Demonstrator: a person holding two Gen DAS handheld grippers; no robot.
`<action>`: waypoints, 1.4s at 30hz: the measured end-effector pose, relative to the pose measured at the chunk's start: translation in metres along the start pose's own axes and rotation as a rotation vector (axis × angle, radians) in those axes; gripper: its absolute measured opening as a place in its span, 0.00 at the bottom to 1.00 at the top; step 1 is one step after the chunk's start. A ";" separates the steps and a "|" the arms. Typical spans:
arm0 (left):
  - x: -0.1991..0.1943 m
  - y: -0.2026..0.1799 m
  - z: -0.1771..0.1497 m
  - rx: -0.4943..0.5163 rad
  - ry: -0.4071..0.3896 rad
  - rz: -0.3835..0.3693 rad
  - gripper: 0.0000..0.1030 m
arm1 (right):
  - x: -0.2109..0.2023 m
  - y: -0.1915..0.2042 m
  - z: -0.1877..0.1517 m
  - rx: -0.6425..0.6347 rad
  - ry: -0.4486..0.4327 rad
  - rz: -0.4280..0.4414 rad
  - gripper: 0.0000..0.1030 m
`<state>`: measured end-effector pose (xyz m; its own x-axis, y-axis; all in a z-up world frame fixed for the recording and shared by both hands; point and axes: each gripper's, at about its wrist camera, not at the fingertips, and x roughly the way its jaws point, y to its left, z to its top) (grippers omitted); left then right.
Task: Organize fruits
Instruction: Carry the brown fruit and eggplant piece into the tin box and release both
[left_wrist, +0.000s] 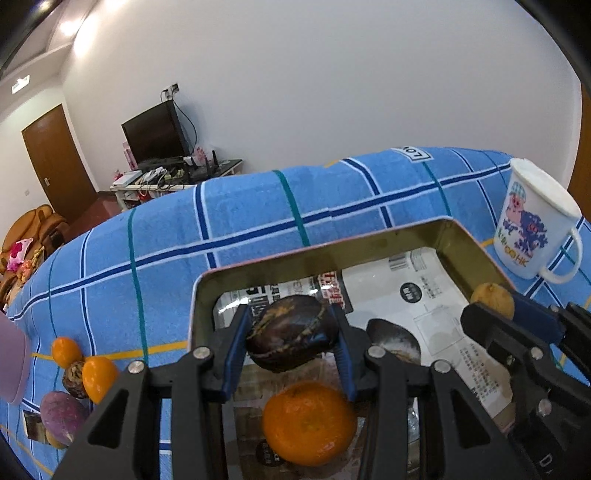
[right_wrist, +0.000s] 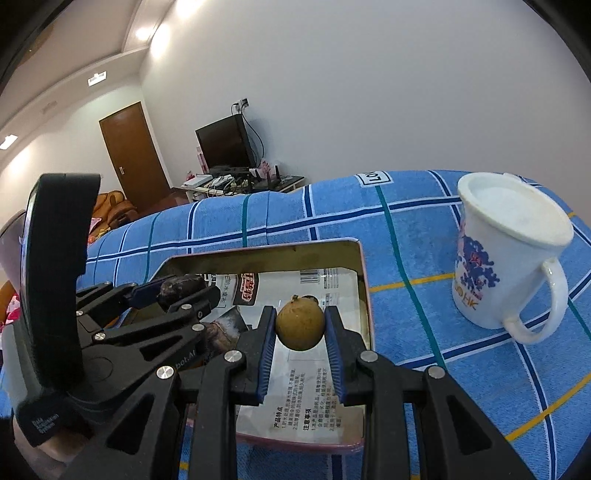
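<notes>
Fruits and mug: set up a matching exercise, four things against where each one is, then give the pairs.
Things:
1. dark chestnut
2. tan longan
3. orange tangerine
4. white mug

Places:
A. standing on the blue cloth, right of the tin
B. lying in the tin
C. held in the left hand-held gripper
D. held in the right hand-held gripper

Pairs: 1-C, 2-D, 3-B, 4-A
</notes>
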<state>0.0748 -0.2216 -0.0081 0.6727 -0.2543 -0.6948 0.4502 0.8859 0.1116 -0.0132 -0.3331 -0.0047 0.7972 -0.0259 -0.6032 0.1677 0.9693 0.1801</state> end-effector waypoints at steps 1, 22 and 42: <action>0.000 -0.001 0.000 0.002 0.000 0.001 0.42 | 0.000 -0.001 0.000 0.003 0.003 0.003 0.28; 0.000 -0.009 0.003 0.031 -0.012 0.060 0.59 | 0.011 0.000 0.001 0.025 0.027 0.054 0.28; -0.059 0.018 -0.013 -0.089 -0.225 0.112 1.00 | -0.070 -0.003 -0.004 0.031 -0.477 -0.153 0.81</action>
<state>0.0355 -0.1859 0.0255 0.8339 -0.2235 -0.5047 0.3185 0.9416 0.1093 -0.0718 -0.3329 0.0333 0.9372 -0.2833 -0.2033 0.3149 0.9380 0.1445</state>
